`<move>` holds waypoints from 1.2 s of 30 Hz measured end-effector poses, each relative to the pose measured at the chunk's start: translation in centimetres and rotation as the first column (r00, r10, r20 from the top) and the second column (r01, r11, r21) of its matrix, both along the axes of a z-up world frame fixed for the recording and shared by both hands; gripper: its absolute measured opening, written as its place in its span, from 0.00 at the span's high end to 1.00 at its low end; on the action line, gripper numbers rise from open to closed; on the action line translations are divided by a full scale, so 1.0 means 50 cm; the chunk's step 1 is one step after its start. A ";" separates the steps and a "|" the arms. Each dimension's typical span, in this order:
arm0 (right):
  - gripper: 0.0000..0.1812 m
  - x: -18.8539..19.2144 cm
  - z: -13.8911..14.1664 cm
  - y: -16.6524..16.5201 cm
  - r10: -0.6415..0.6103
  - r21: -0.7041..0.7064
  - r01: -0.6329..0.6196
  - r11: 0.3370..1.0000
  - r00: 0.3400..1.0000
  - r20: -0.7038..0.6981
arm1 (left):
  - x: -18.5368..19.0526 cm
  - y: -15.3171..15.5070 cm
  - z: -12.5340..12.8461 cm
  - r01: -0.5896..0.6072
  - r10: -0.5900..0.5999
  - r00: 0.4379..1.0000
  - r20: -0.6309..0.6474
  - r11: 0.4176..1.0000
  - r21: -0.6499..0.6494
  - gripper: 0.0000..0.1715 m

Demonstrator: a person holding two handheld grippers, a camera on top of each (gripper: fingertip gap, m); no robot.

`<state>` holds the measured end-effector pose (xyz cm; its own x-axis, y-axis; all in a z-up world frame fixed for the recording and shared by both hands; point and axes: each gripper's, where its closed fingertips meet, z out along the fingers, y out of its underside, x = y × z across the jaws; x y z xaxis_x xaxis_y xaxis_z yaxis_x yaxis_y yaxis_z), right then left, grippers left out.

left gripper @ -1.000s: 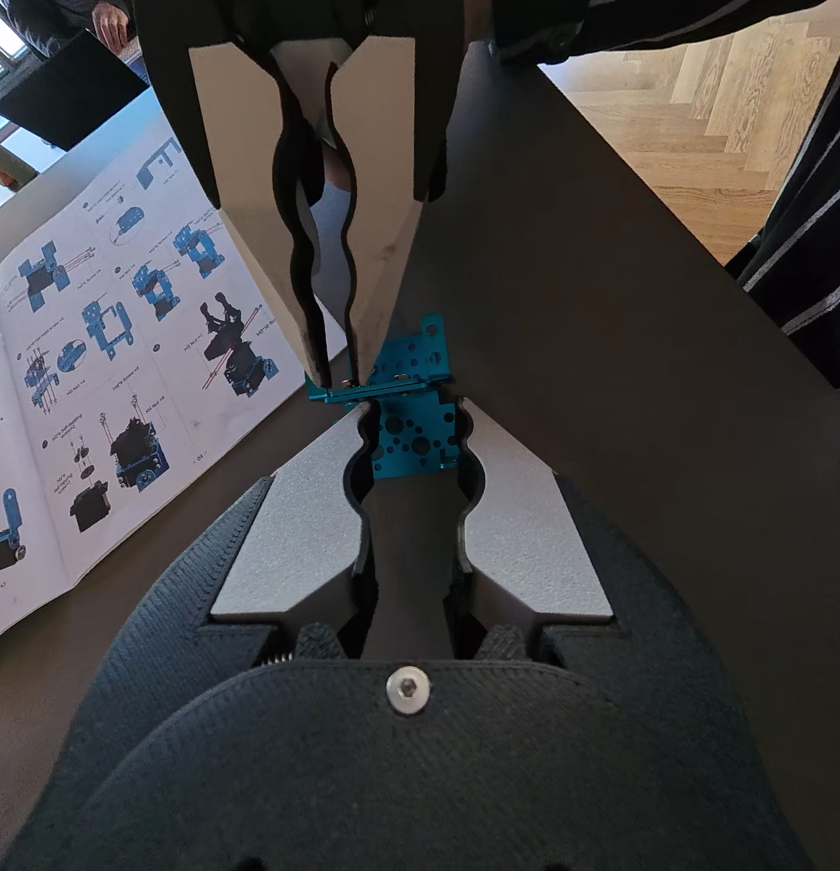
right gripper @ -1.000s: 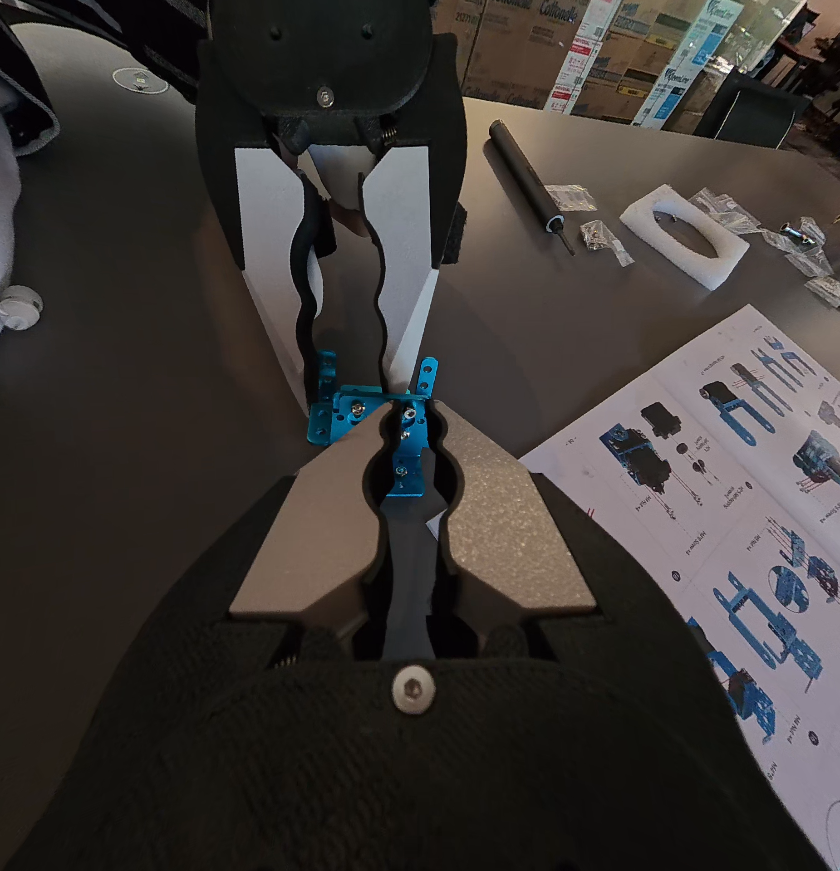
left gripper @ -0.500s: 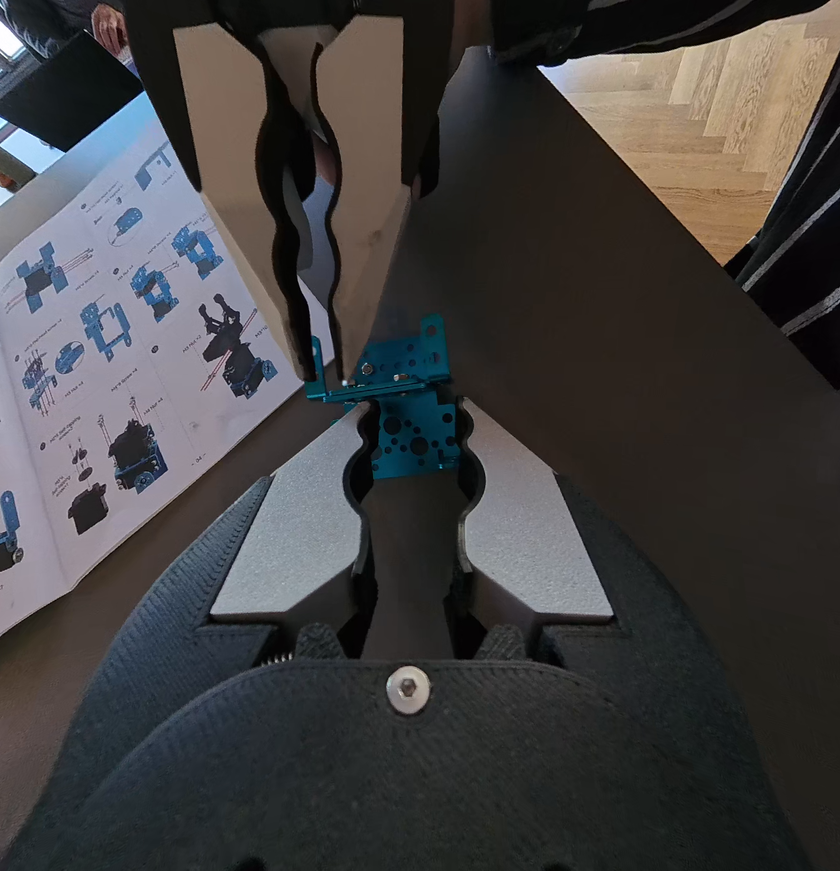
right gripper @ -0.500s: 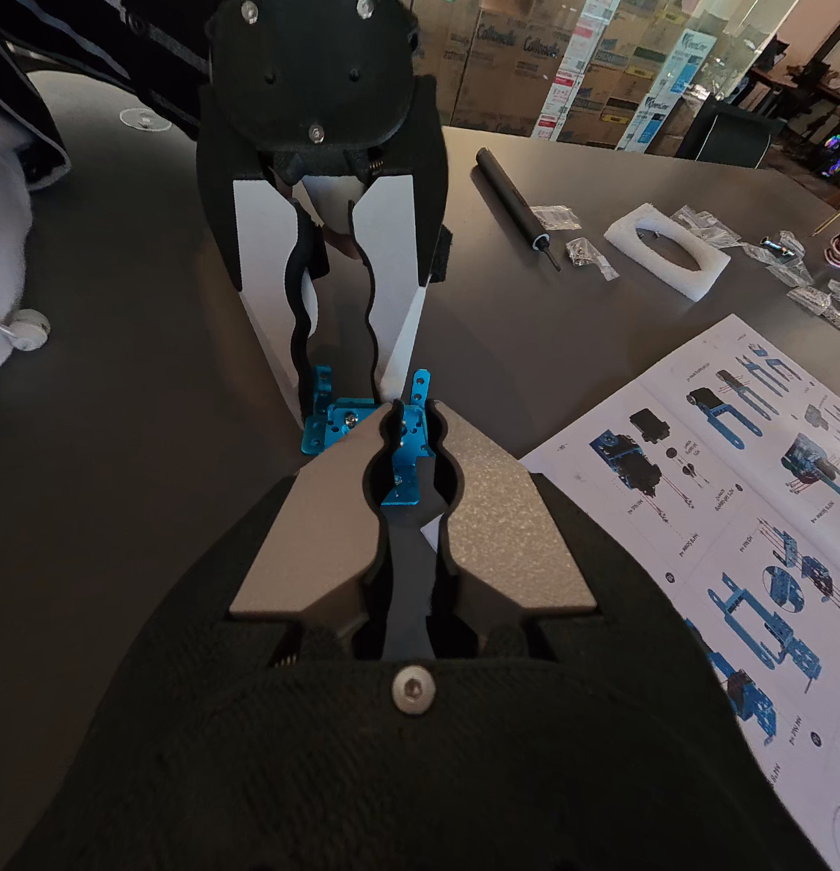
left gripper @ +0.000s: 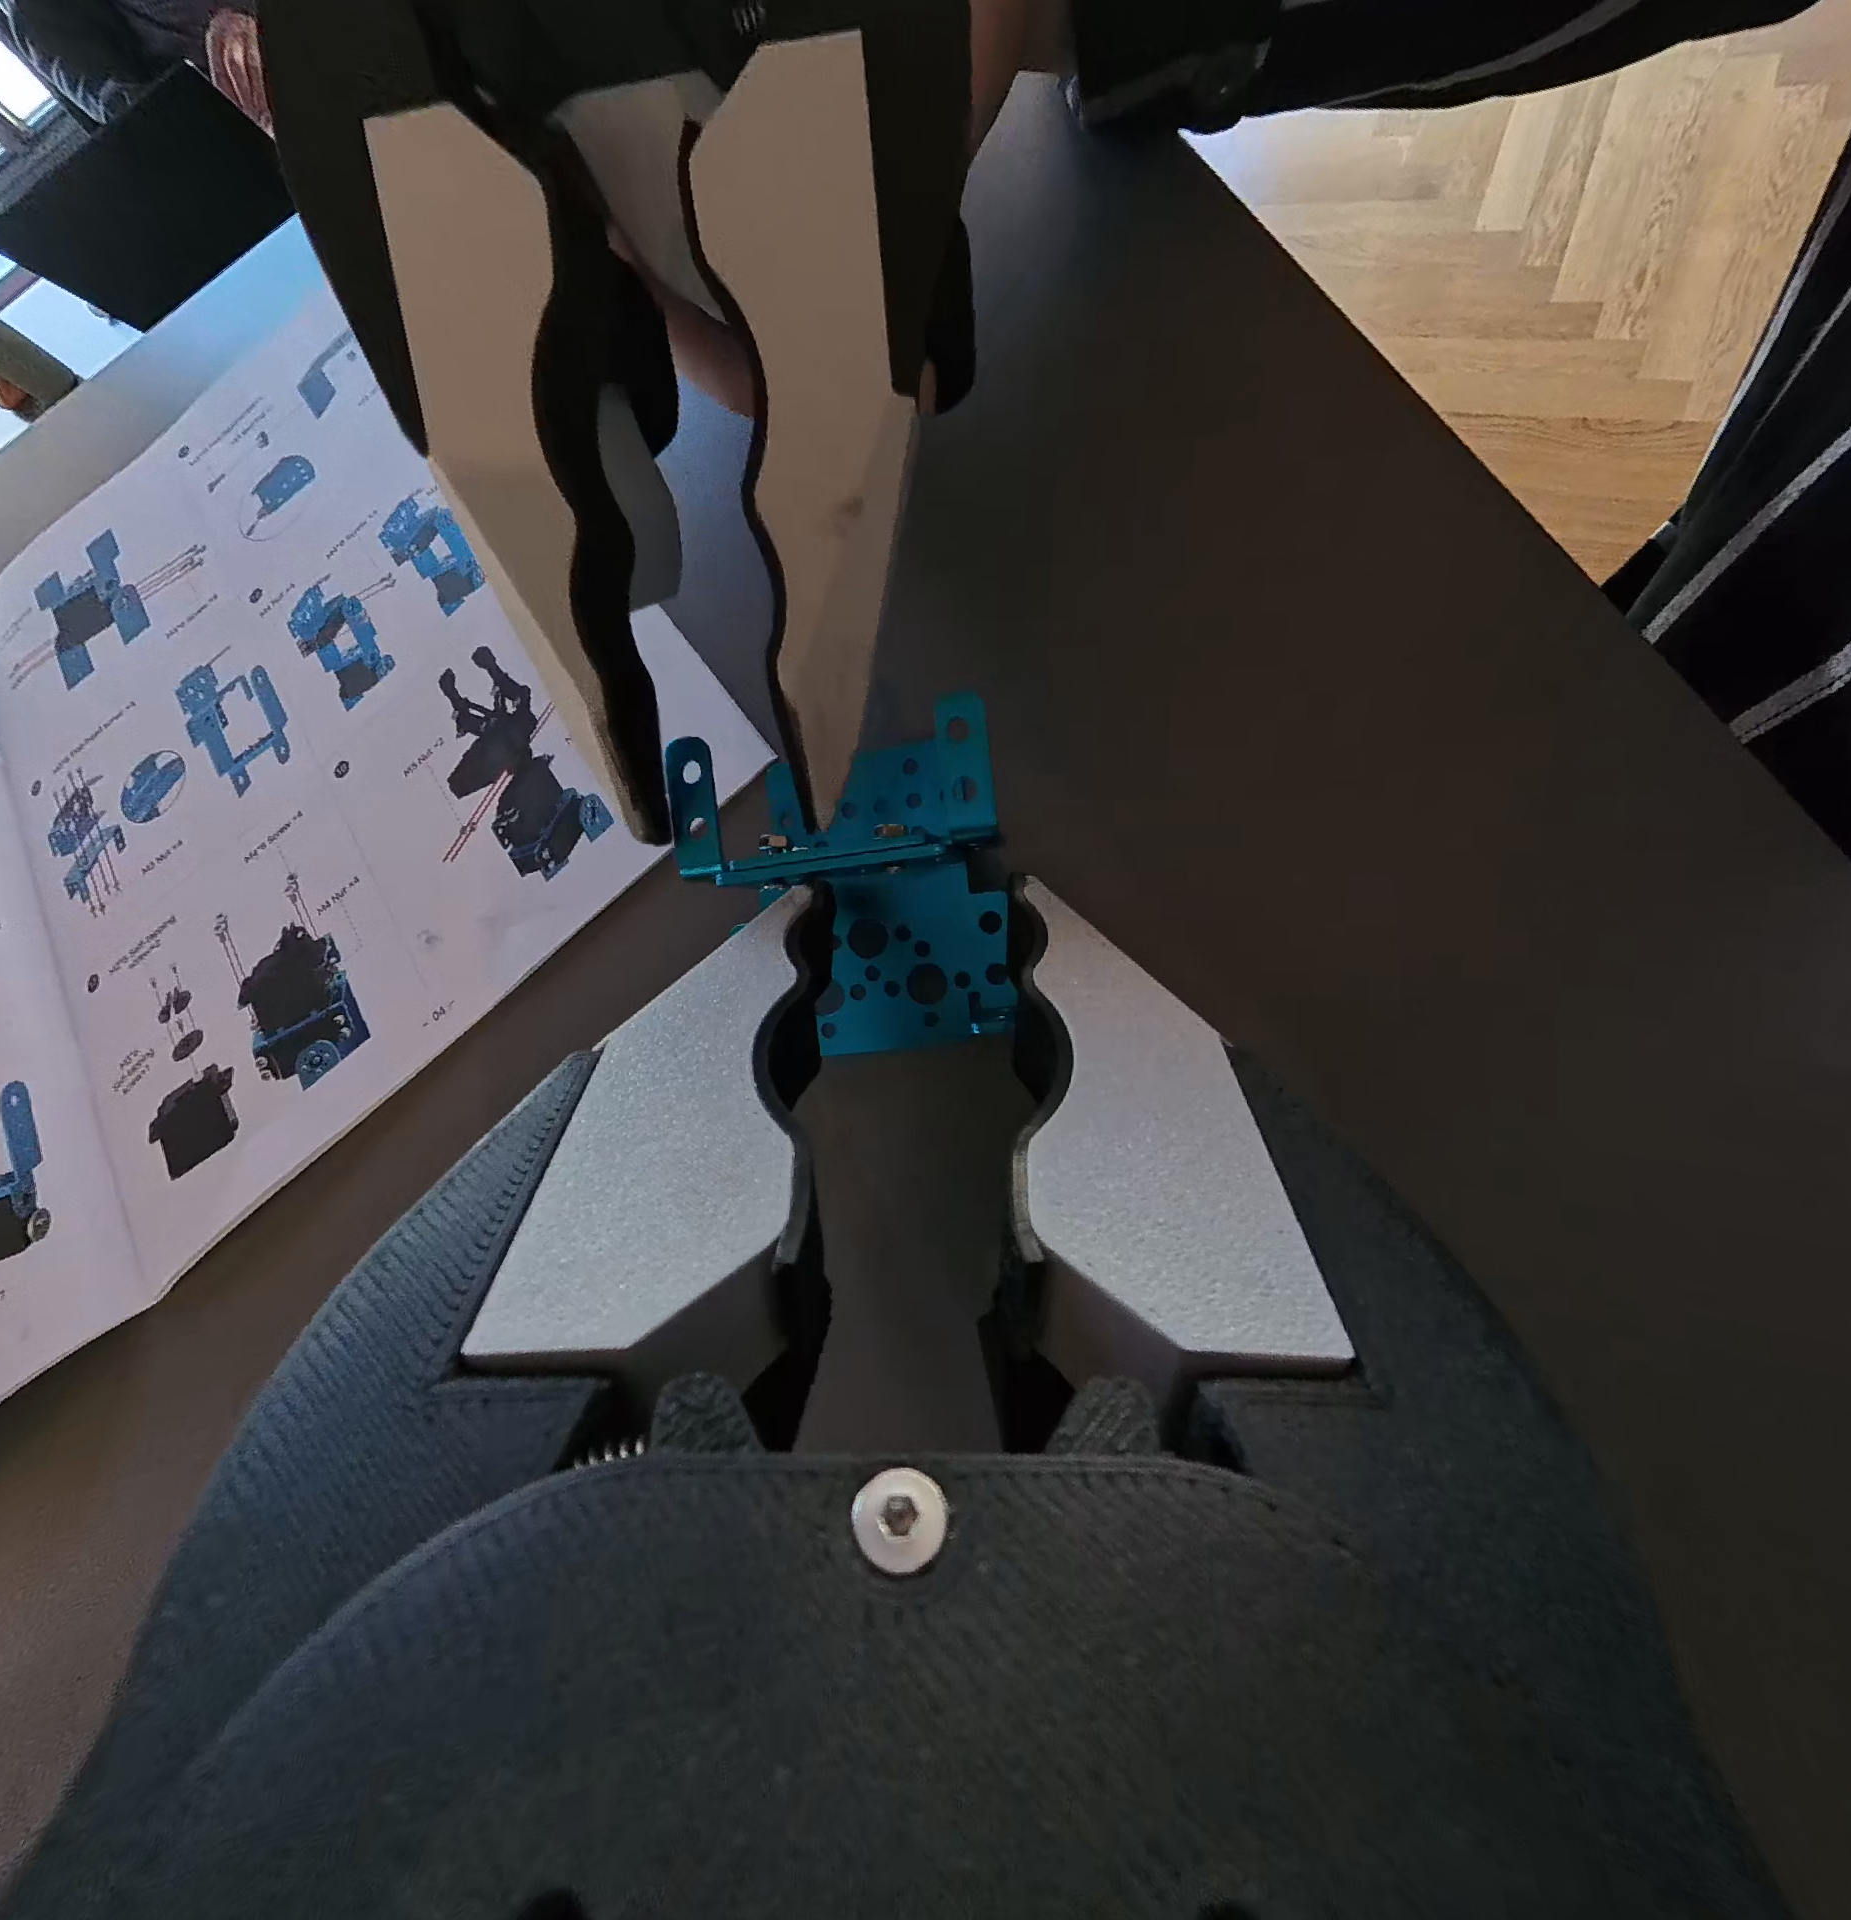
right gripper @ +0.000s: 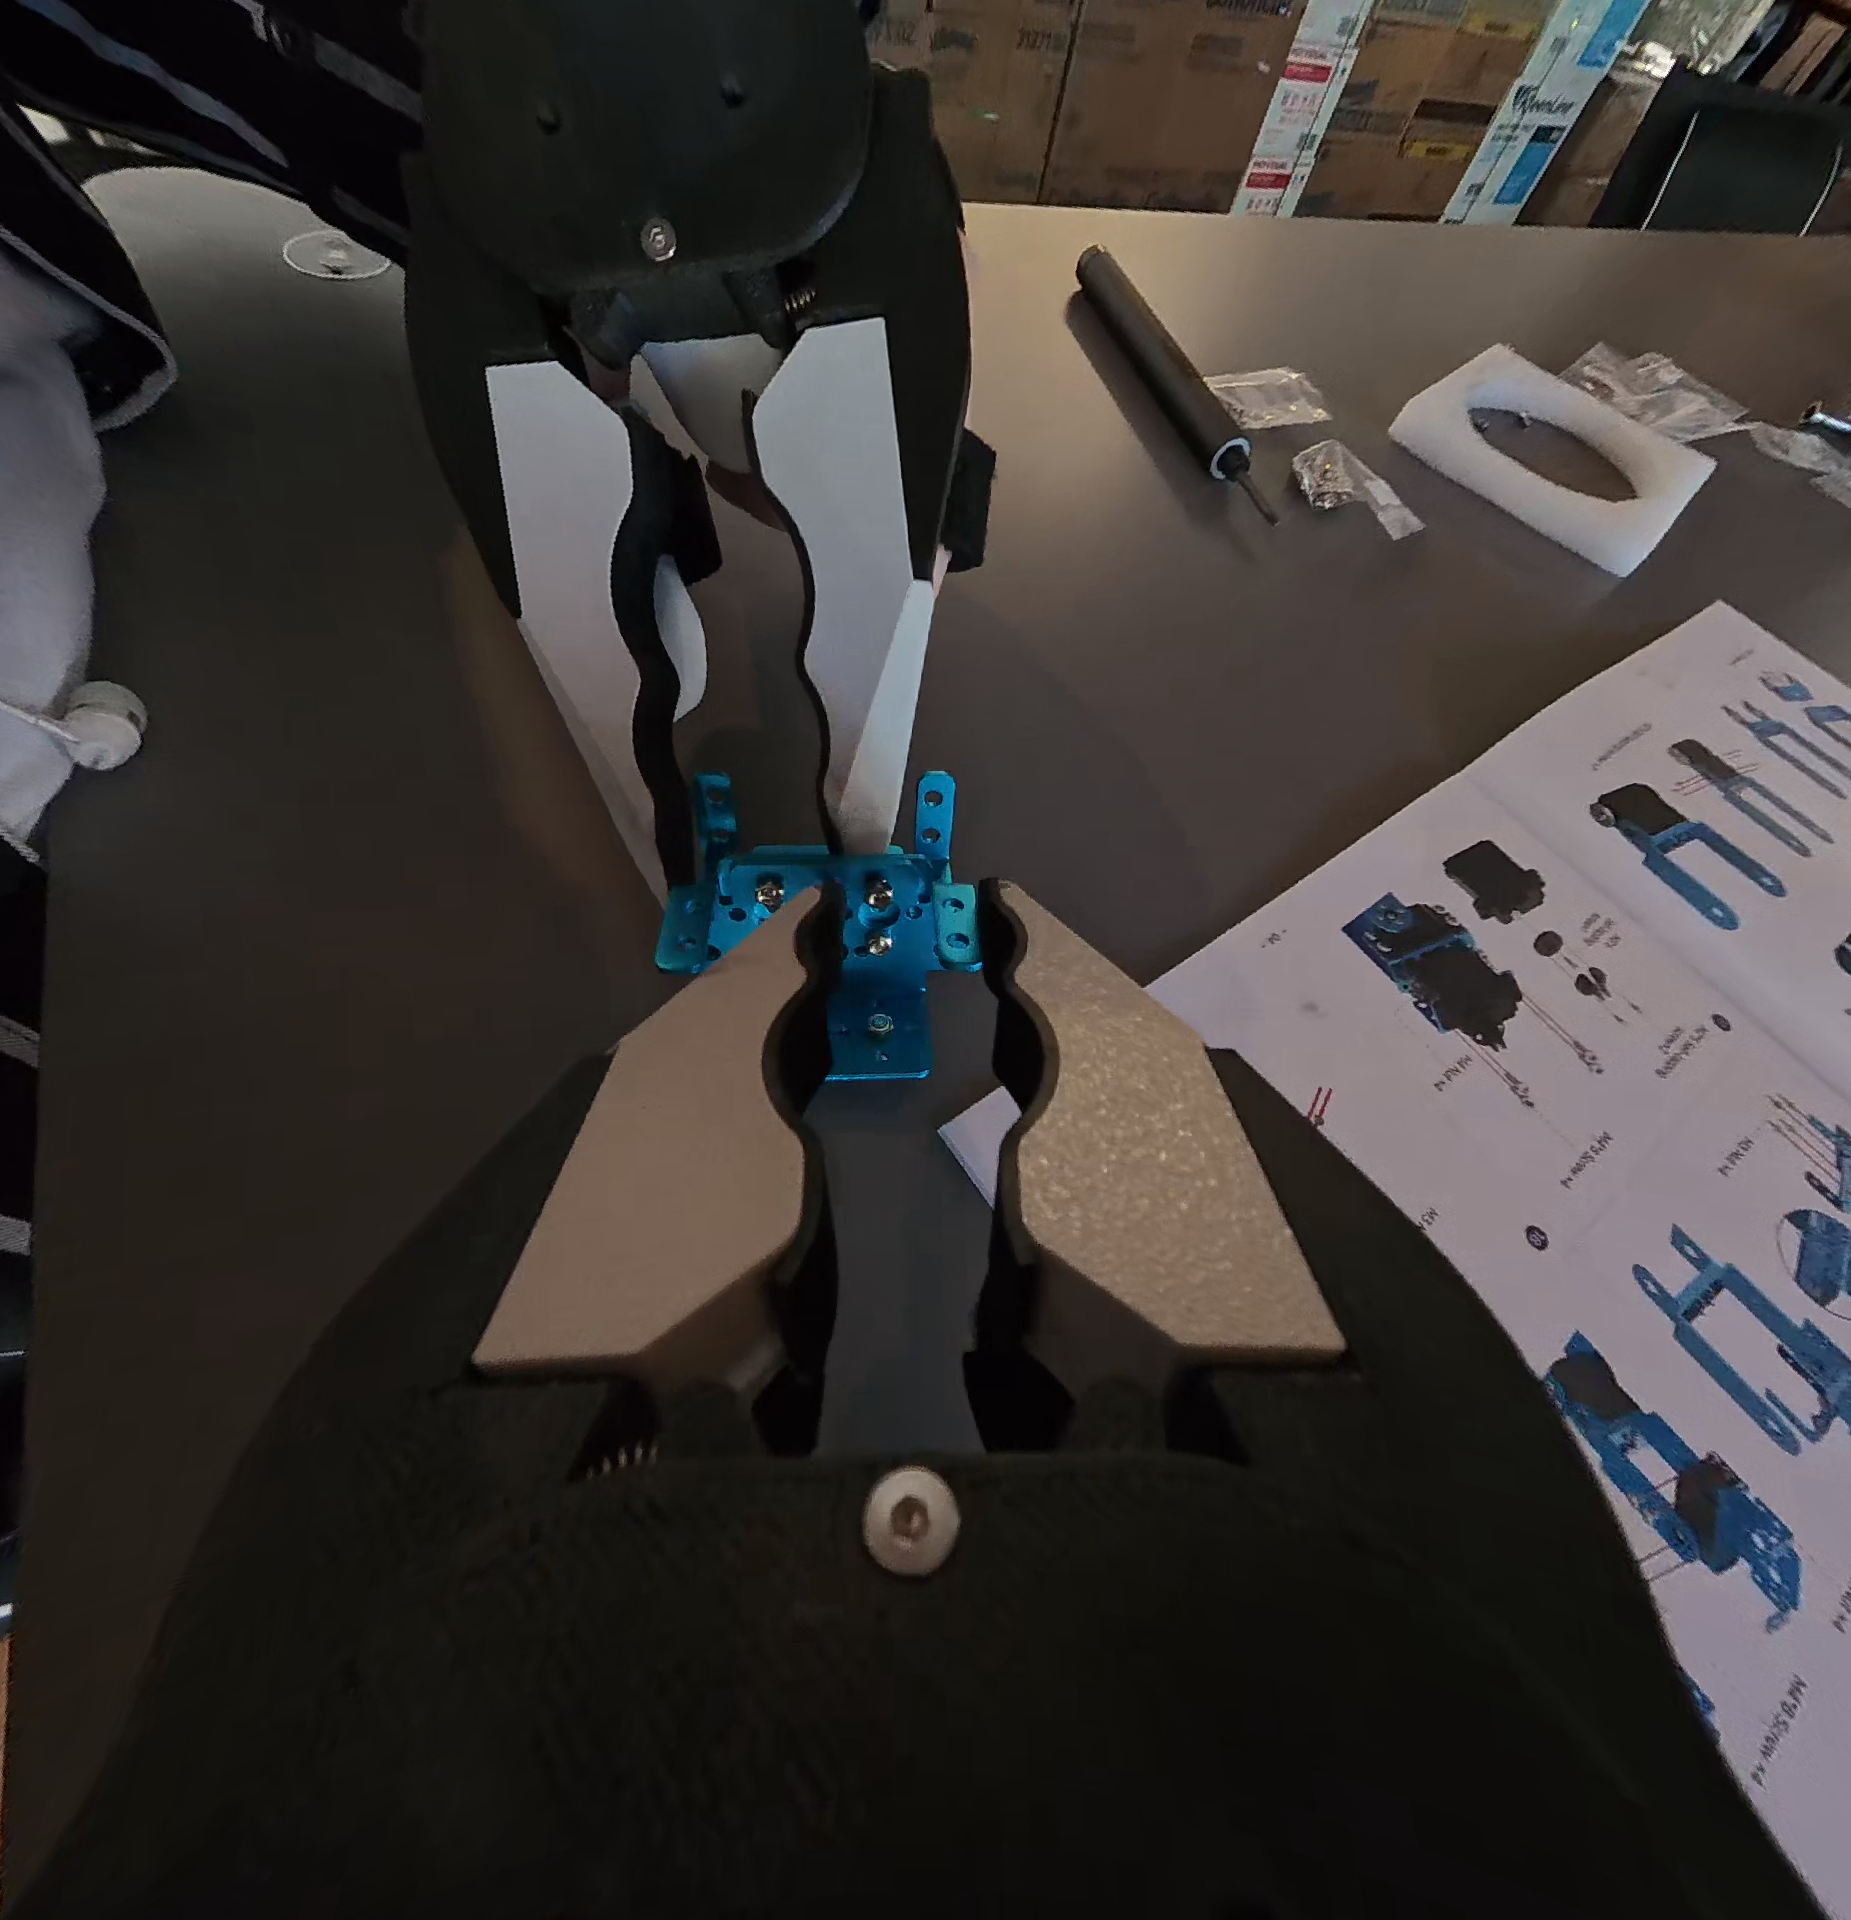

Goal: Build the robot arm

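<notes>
The left gripper (left gripper: 916, 904) grips the blue metal bracket assembly (left gripper: 910, 966), its two grey fingers pressed against the sides of the perforated lower plate at 12 o'clock in the left wrist view. The bracket assembly stands on the dark table (left gripper: 1316, 727), close to its centre edge, with upright tabs rising from a flat top plate that carries small silver screws. The right gripper (right gripper: 905, 899) comes at the same assembly from the opposite side, and its fingers stand apart, released, with the tips on either side of the top plate and a gap showing at the right tip. In the left wrist view its pale fingers (left gripper: 609, 644) reach down from 12 o'clock, one tip beside the left upright tab and the other at the middle of the plate. An open instruction booklet (left gripper: 225, 831) with blue part drawings lies at 9 o'clock of the bracket there. In the right wrist view, at 1 to 2 o'clock, well apart, lie a black cylindrical tool (right gripper: 1160, 364), small clear parts bags (right gripper: 1347, 483) and a white foam piece (right gripper: 1555, 457) with an oval cutout.
</notes>
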<state>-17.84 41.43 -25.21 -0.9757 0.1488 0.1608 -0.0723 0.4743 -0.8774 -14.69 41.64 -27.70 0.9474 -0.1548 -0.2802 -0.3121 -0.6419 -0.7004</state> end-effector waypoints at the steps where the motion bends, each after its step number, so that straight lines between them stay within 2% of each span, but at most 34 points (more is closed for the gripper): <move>1: 0.86 0.000 -0.002 -0.001 0.000 0.004 0.000 1.000 1.000 -0.002 | 0.000 0.000 0.000 0.001 -0.001 1.000 -0.001 1.000 -0.001 0.81; 9: 0.86 -0.002 -0.002 -0.001 -0.003 0.008 0.003 1.000 1.000 -0.005 | 0.000 -0.007 -0.013 0.001 -0.001 1.000 0.001 1.000 -0.031 0.81; 23: 0.88 -0.005 -0.002 -0.002 -0.011 0.004 0.011 1.000 1.000 0.004 | -0.006 -0.005 -0.007 -0.022 0.022 1.000 0.004 0.999 -0.027 0.75; 31: 0.89 -0.003 0.000 -0.004 -0.009 -0.008 0.009 1.000 1.000 0.013 | -0.003 0.000 0.002 -0.016 0.016 1.000 -0.016 1.000 0.000 0.76; 34: 0.96 -0.005 0.007 -0.003 -0.015 -0.021 0.015 1.000 1.000 -0.001 | -0.003 0.000 0.002 -0.015 0.015 1.000 -0.021 1.000 0.000 0.76; 36: 0.96 -0.011 0.017 0.000 -0.030 -0.039 0.029 0.999 0.999 -0.029 | -0.003 0.001 0.003 -0.014 0.014 1.000 -0.019 1.000 0.001 0.76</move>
